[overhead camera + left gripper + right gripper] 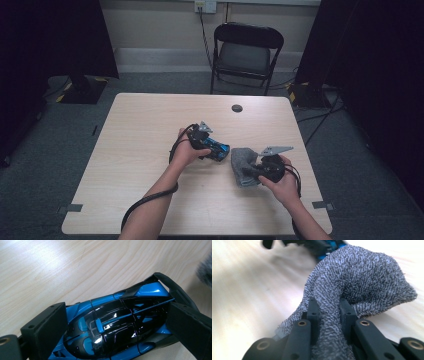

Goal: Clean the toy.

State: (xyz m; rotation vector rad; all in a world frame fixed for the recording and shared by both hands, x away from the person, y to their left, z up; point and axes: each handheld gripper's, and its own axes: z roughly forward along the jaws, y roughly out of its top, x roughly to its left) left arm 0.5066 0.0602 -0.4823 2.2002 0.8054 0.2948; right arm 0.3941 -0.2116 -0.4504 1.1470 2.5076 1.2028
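Left tongs [110,327] clamp the car [117,322] across its glossy, slippery flanks; right tongs [328,312] pinch the soft, limp cloth [362,282] by a bunched fold.

Left tool [212,146] grips car [218,148] (blue-black); right tool [256,171] pinches cloth [242,162].

Both forearms are bare, with no sleeves. The left gripper [209,145] and right gripper [260,170] are black, each topped by a grey three-cornered plate, with a black cable trailing along the arm. Their jaws are flat matte-black blocks with small screw holes, on arms with brass-ringed pivots.
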